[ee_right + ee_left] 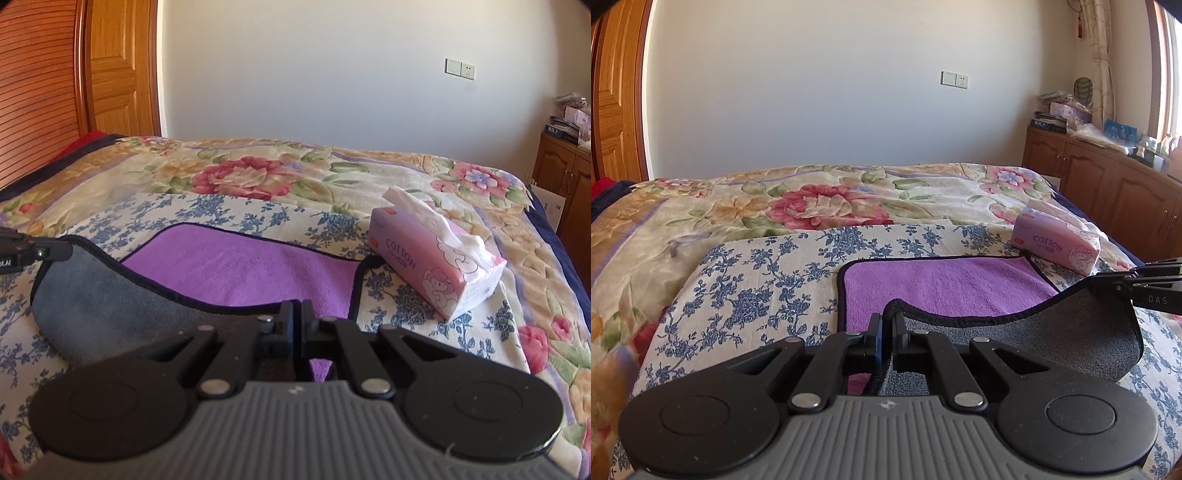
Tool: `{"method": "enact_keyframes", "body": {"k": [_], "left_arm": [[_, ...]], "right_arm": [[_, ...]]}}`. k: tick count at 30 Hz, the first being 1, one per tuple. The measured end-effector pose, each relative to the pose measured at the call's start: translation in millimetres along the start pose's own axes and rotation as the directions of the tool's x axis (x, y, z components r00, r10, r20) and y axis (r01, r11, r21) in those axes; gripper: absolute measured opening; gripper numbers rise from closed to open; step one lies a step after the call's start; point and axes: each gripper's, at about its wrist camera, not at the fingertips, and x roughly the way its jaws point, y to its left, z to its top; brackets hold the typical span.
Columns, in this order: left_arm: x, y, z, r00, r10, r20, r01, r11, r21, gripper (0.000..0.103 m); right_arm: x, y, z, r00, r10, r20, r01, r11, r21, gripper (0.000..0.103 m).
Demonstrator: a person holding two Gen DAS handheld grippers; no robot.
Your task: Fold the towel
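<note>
On the bed (701, 206), atop a blue-flowered cloth (757, 280), lay the towel (942, 284), purple face up, its near edge lifted and turned over so the grey underside showed. Left tongs (886, 332) were clamped together on the towel's near left corner, black hem pinched between them; right tongs (297, 317) were likewise closed on the near right corner, the raised edge sagging between the two. A pink tissue pack (436, 266) sat on the cloth just beside the towel's far right corner.
</note>
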Motion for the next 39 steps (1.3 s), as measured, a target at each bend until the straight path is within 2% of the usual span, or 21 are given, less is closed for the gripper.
{"method": "enact_keyframes", "body": {"k": [39], "left_arm": [[34,-6,33,0.999,-0.016,0.034,0.015,1.0,0.014,0.006]], "right_arm": [[24,-11,31,0.997,-0.022,0.073,0.024,0.999,-0.036,0.004]]}}
